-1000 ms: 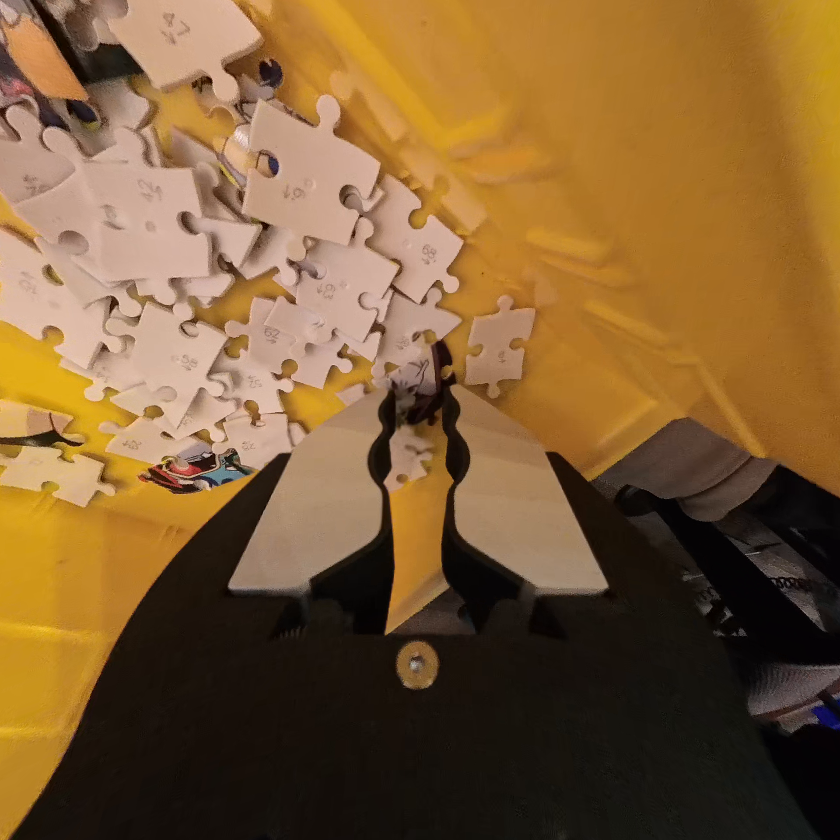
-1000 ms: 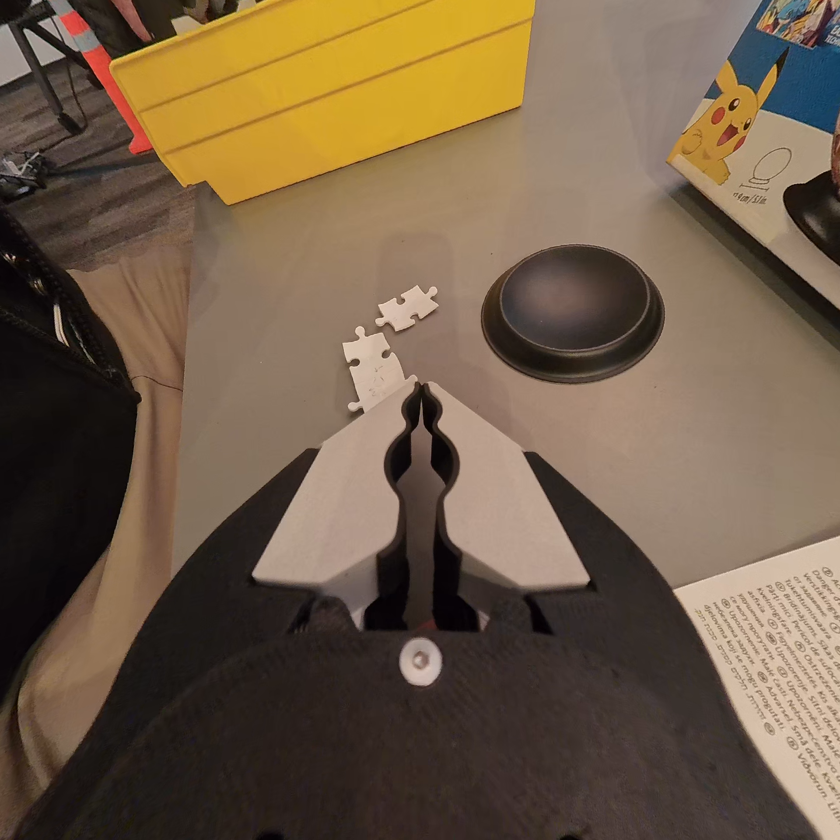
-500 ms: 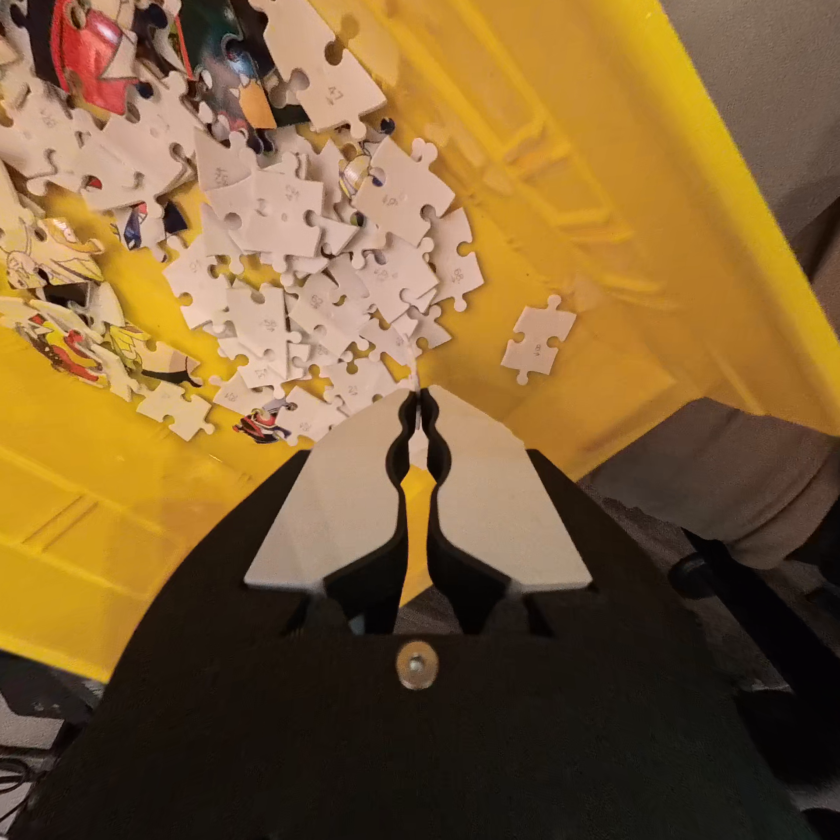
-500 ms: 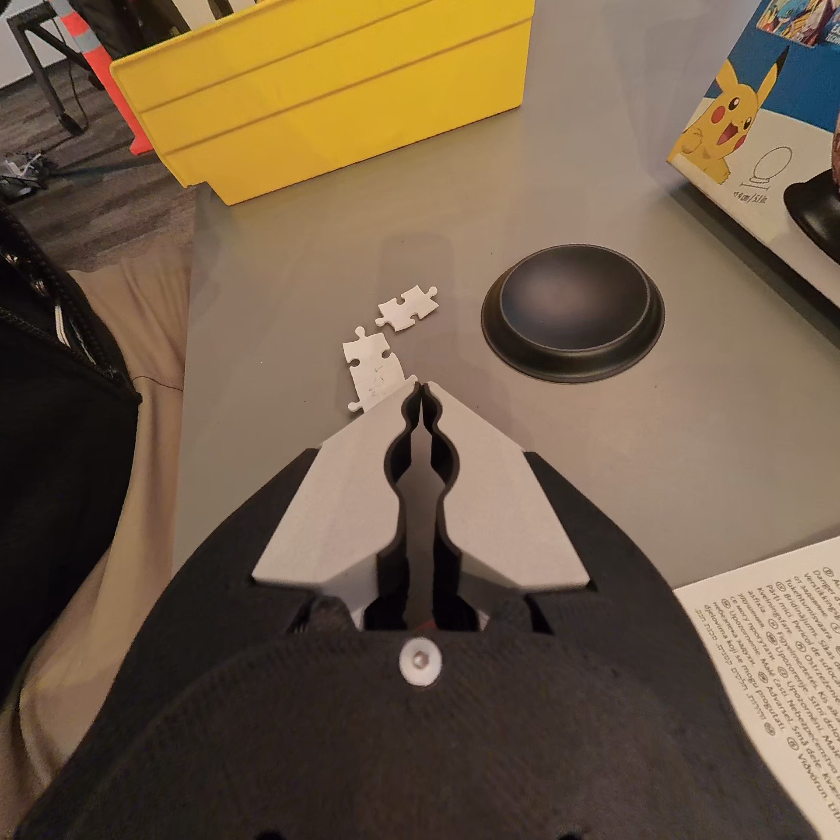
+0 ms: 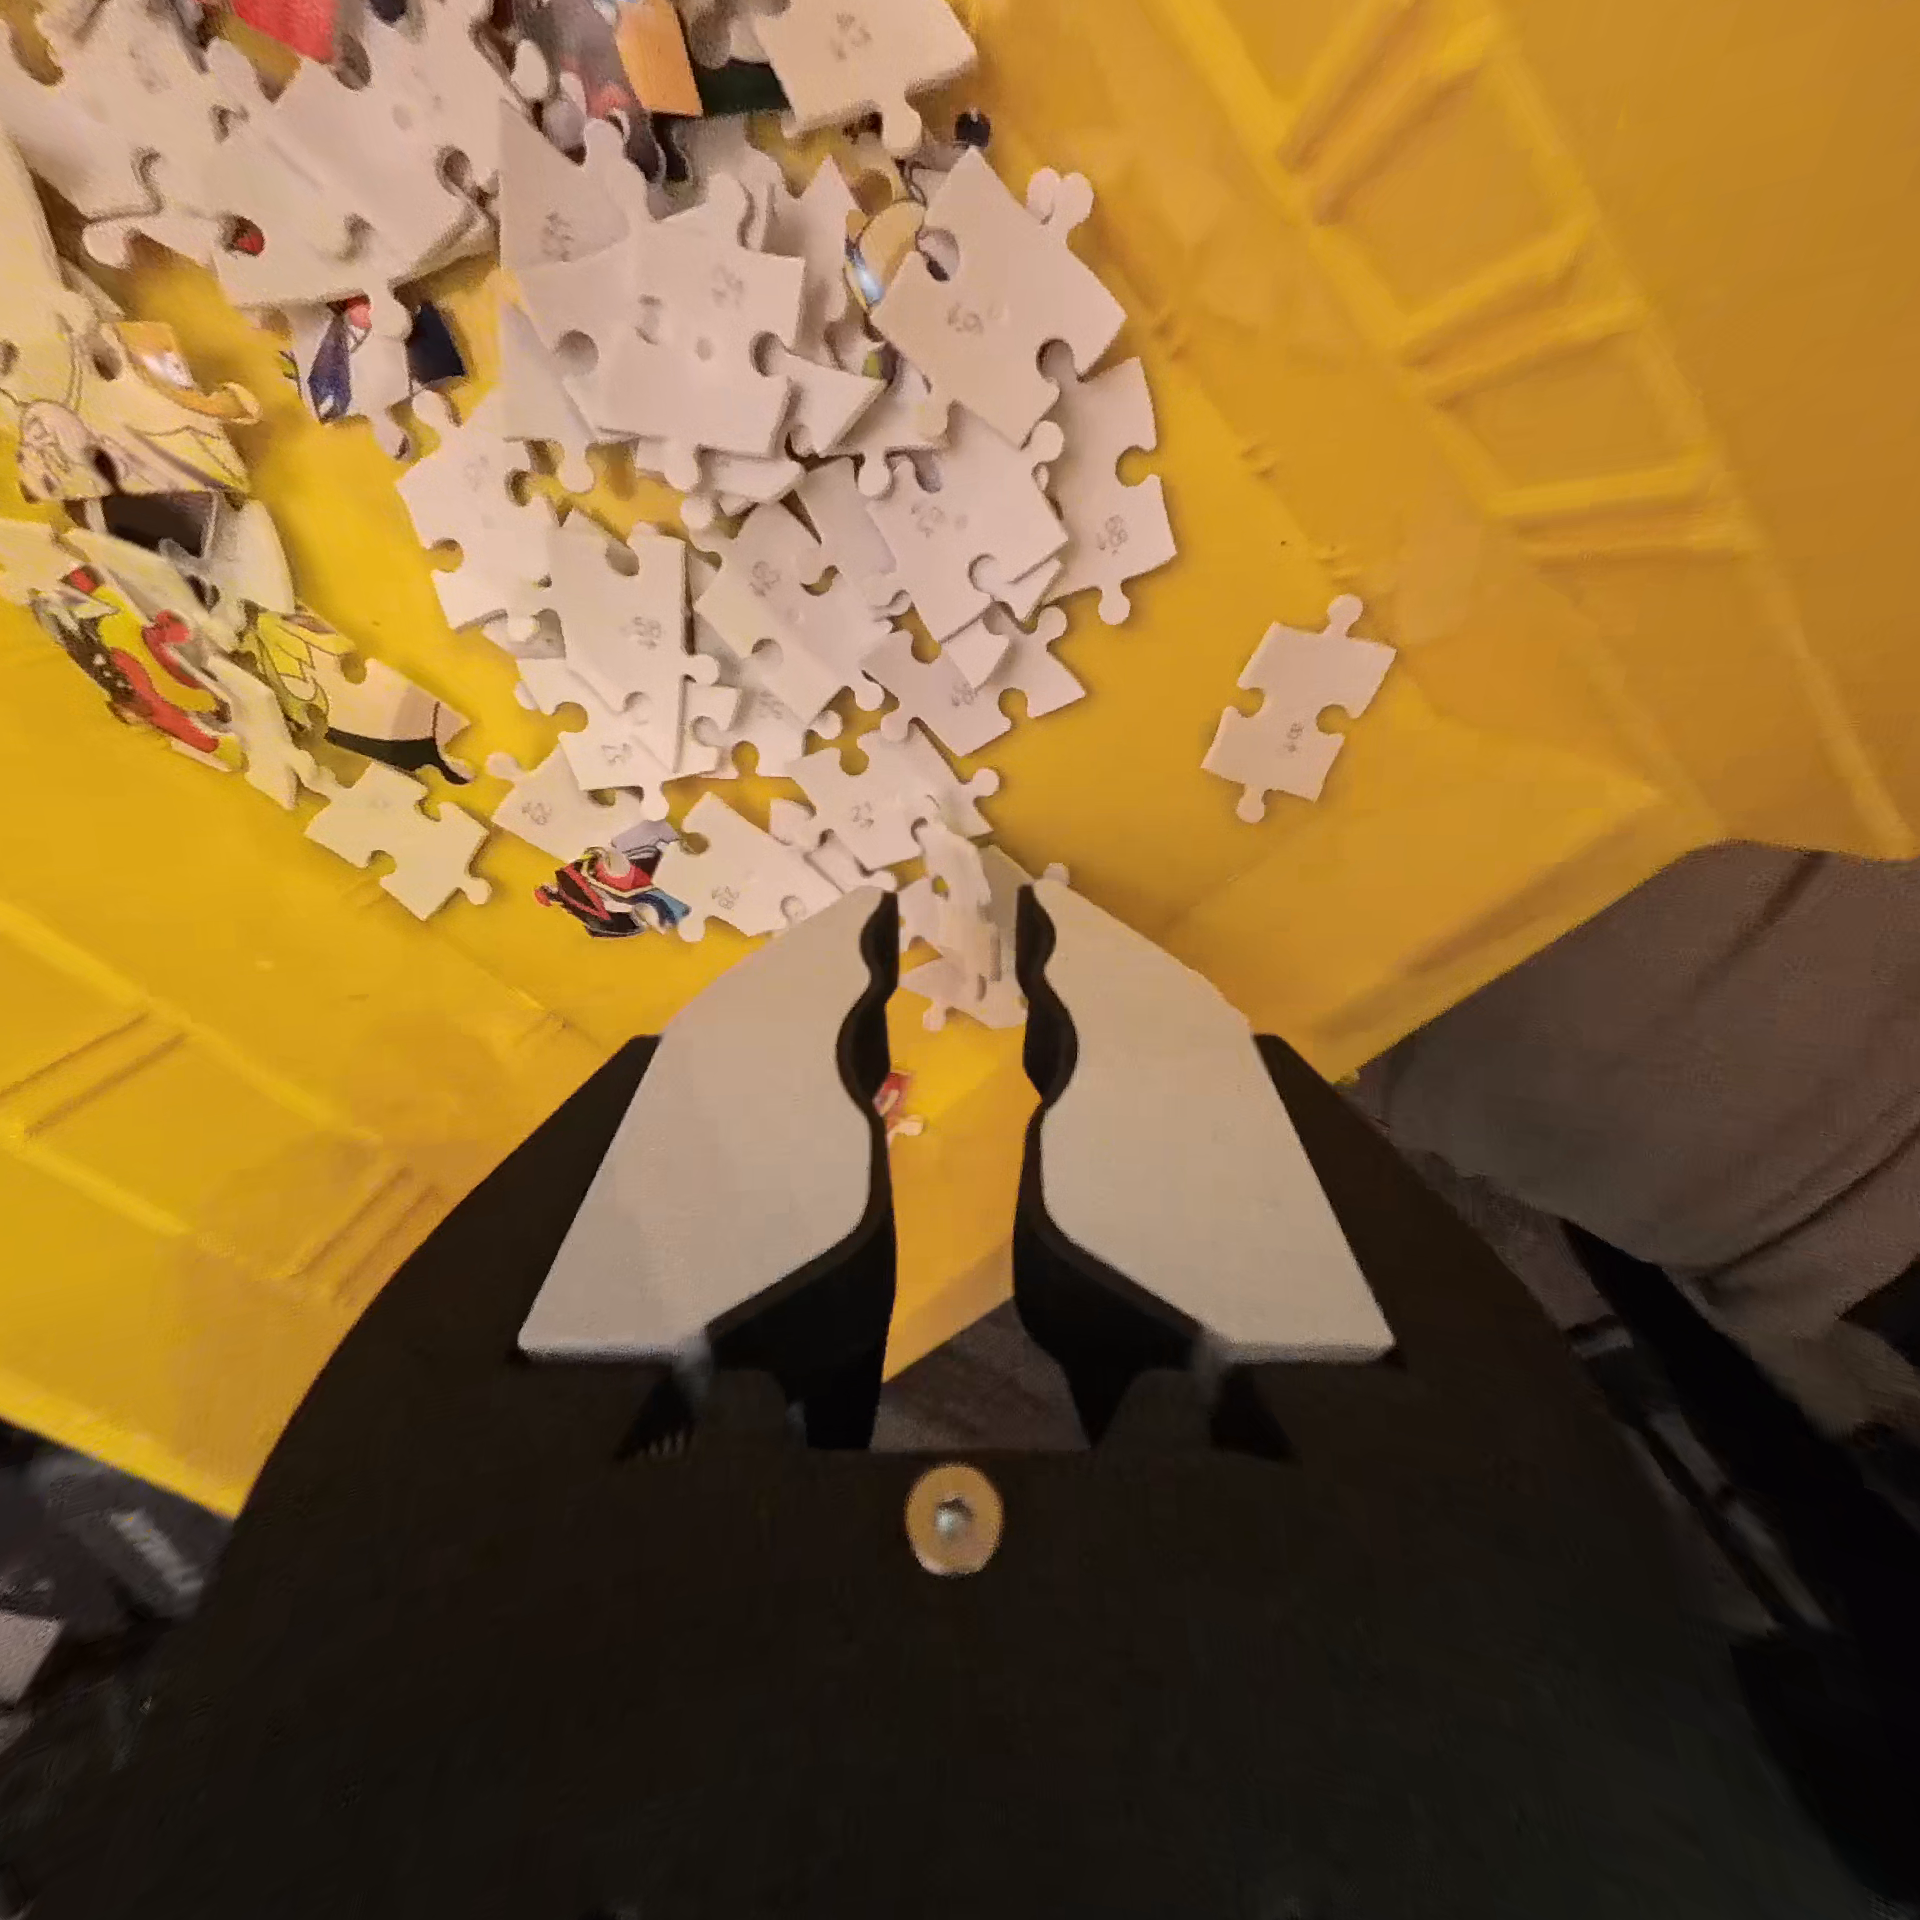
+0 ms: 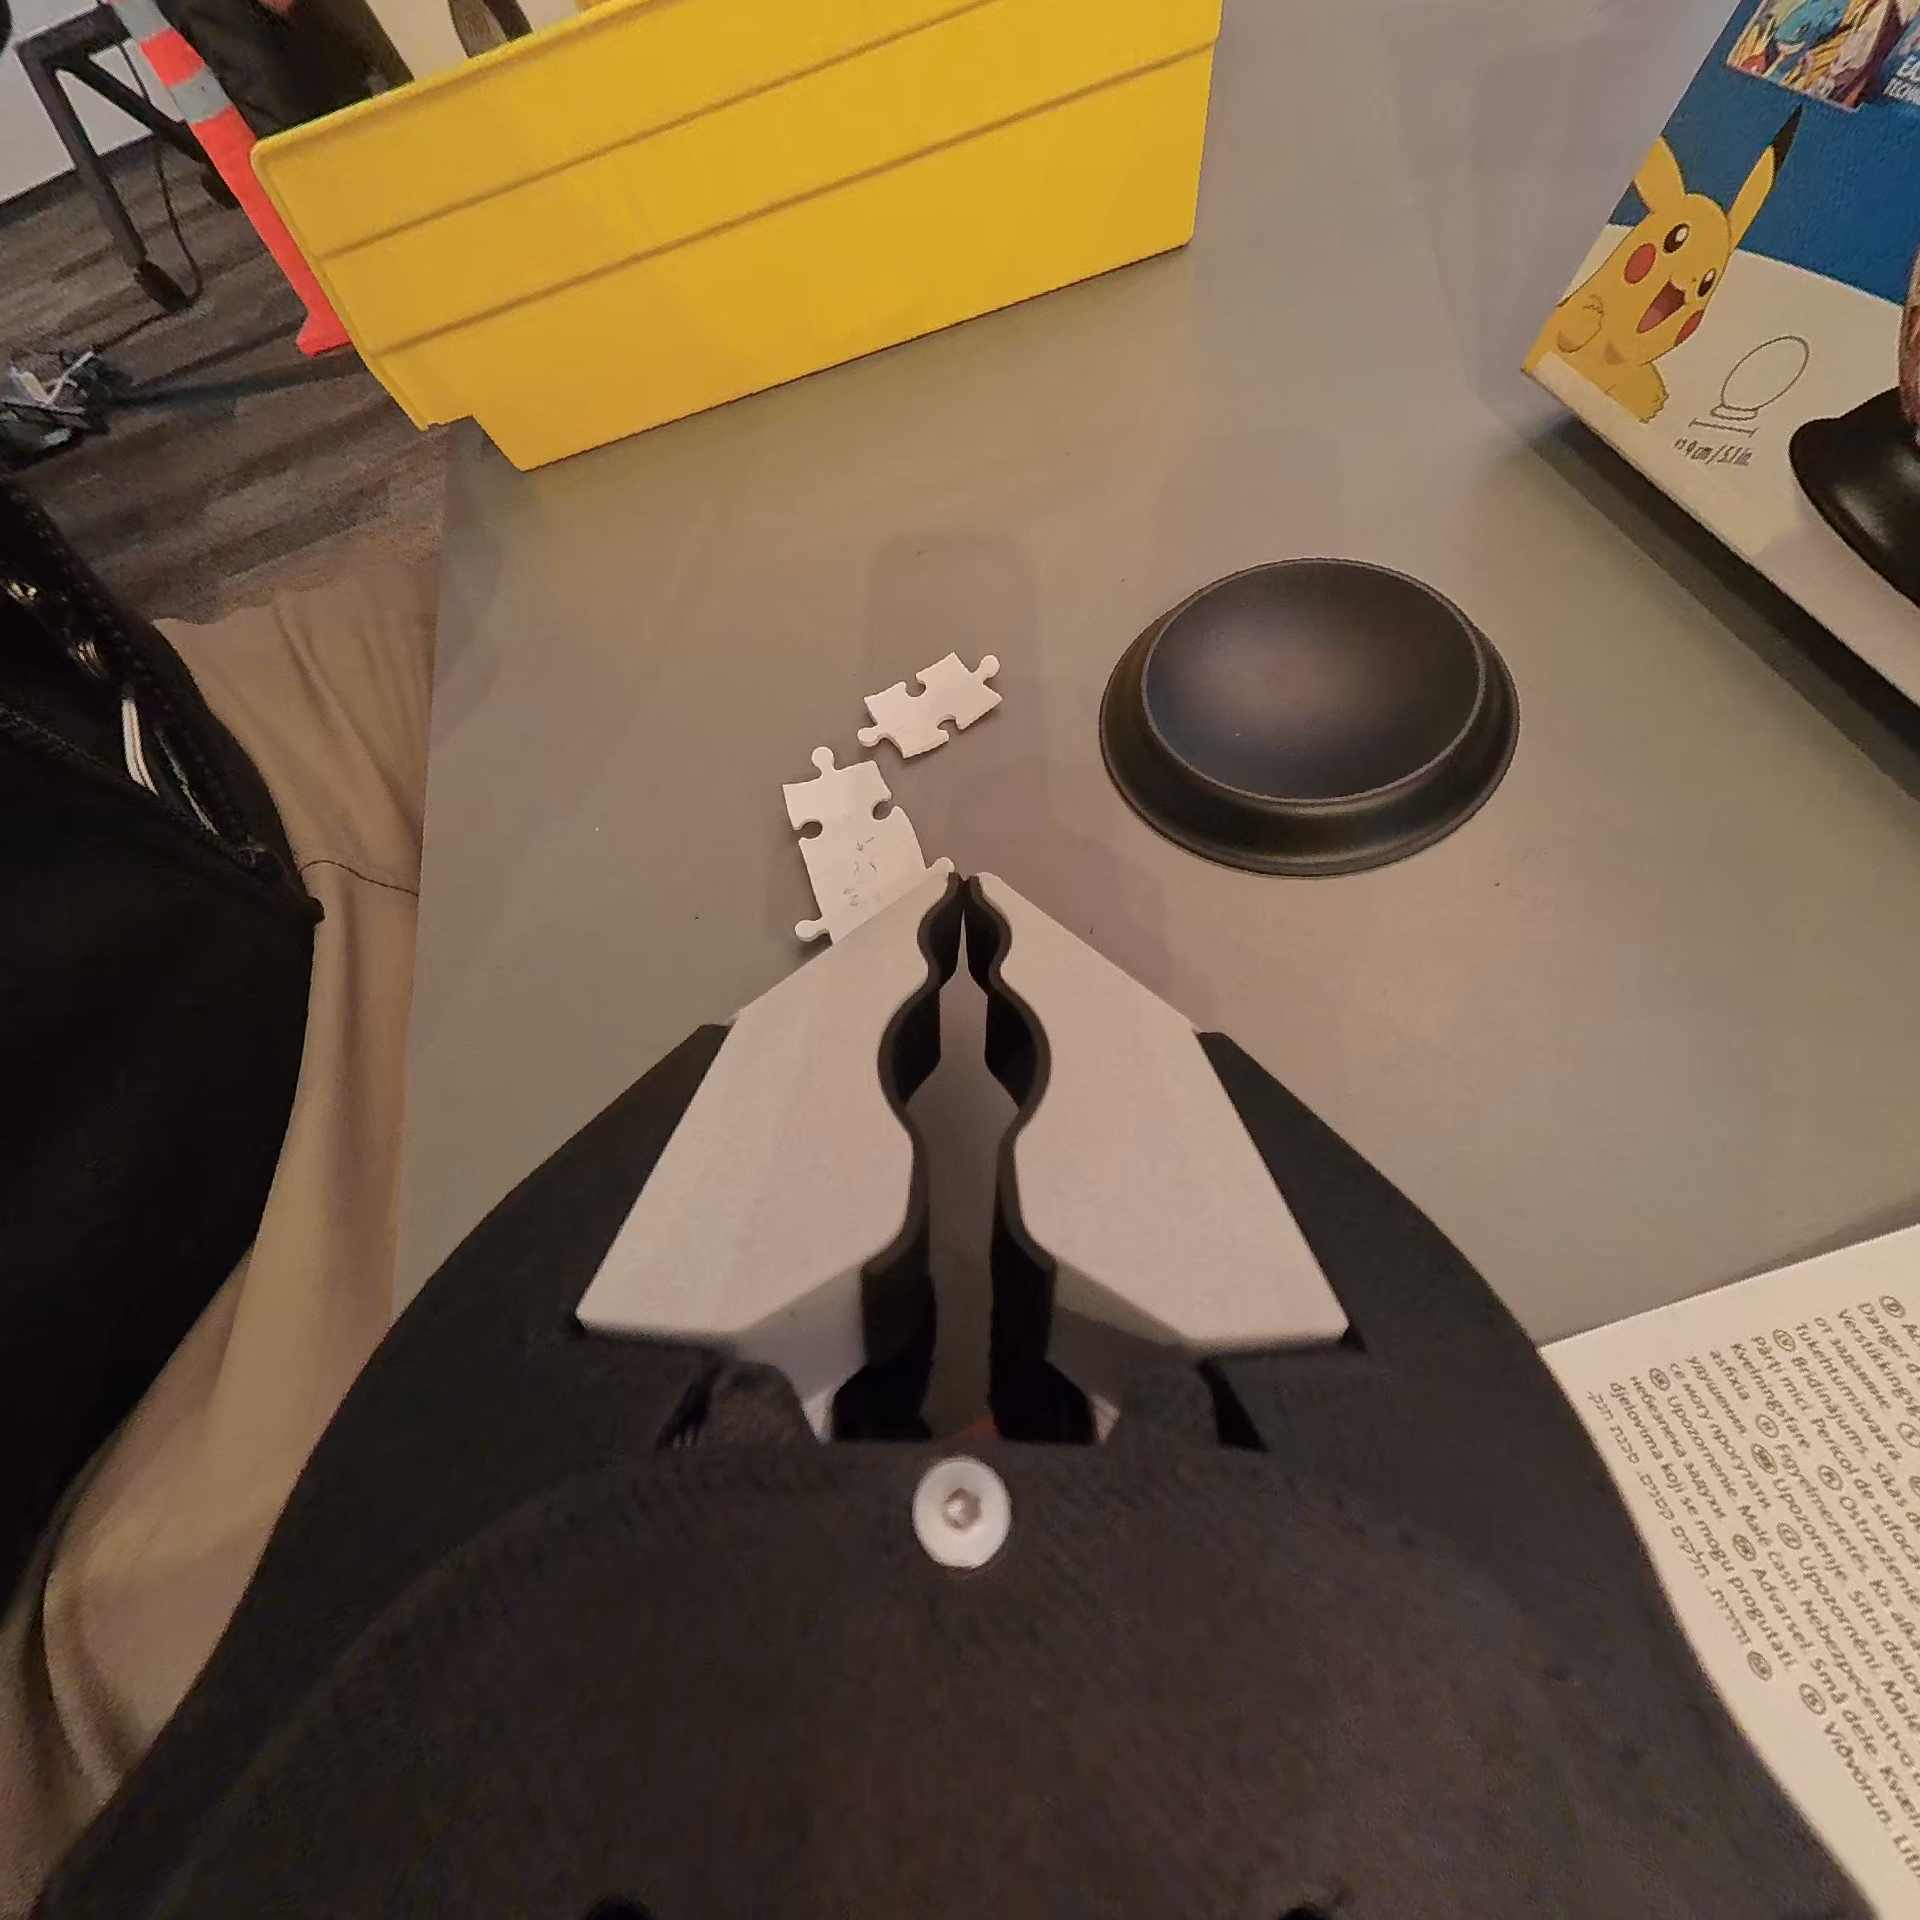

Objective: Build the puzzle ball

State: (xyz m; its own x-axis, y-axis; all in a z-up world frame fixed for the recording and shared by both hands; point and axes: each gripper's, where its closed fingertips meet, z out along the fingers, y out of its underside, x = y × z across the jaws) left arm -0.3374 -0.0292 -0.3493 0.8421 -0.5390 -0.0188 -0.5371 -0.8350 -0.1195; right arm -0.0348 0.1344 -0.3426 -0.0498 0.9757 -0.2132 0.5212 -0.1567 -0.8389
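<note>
your left gripper [image 5: 951, 904] hangs over the yellow bin [image 5: 1507, 343], fingers apart with a clear gap. a blurred white puzzle piece [image 5: 961, 935] shows in that gap at the tips; can't tell if it touches either finger or lies on the bin floor. beyond it sits the heap of puzzle pieces [image 5: 769, 540], mostly white backs up with small printed marks, knobs and notches all round, stacked and overlapping. a few colour-printed pieces [image 5: 156, 623] lie face up at the left of the heap, red, yellow and black. one lone piece [image 5: 1299, 717] lies white side up to the right, apart from the heap, near the bin wall. a tiny red-printed bit [image 5: 896, 1103] shows low between your fingers.

your right gripper [image 6: 966, 883] is over the grey table [image 6: 1351, 1039], tips together, nothing between them. just beside the left tip lie two joined white pieces [image 6: 852, 842], partly hidden by the finger. another joined white pair [image 6: 932, 704] lies a bit farther, close but not touching the first. the round black stand [image 6: 1309, 727] sits to the right, dished top bare. the bin's outer wall [image 6: 790, 229] stands at the far edge. puzzle box [image 6: 1714, 270] at far right, paper sheet [image 6: 1766, 1507] at near right.
</note>
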